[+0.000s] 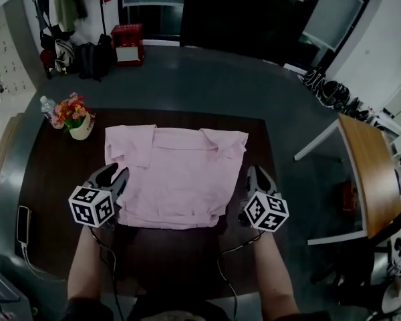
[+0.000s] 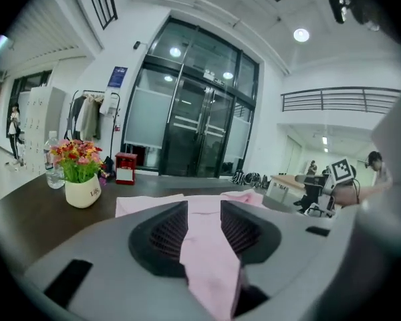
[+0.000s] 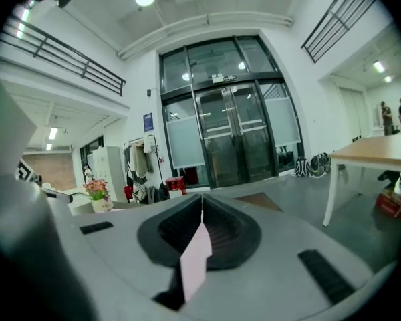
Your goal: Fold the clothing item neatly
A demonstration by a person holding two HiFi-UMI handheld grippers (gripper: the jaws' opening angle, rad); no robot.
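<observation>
- pink shirt (image 1: 177, 172) lies on the dark table (image 1: 53, 179), roughly centred, collar end away from the person, both sleeves folded in over the body
- near hem sits close to the person, between the two grippers
- left gripper (image 1: 115, 176) is at the shirt's near left edge, marker cube (image 1: 91, 206) facing up
- left gripper view: left gripper (image 2: 204, 209) has its jaws partly apart, with a thick band of the shirt (image 2: 207, 246) filling the gap pad to pad and running back toward the camera; reads as clenched on a bunched fold
- right gripper (image 1: 257, 179) is at the shirt's near right edge, its cube (image 1: 266, 211) facing up
- right gripper view: right gripper (image 3: 202, 209) has its jaws closed together on a thin pink flap (image 3: 197, 259) of the shirt; the pinched cloth hangs out on the camera side
- both grippers point away from the person, roughly parallel, one on each side of the shirt
- flower pot (image 1: 80, 127) stands on the table's far left corner, apart from the shirt; also seen in the left gripper view (image 2: 81, 189)
- water bottle (image 1: 48, 107) stands just beyond the pot
- phone (image 1: 23, 225) lies on the near left table edge with a cable attached
- wooden-top table (image 1: 367, 172) stands to the right, well apart
- red box (image 1: 127, 44) sits on the floor at the back
</observation>
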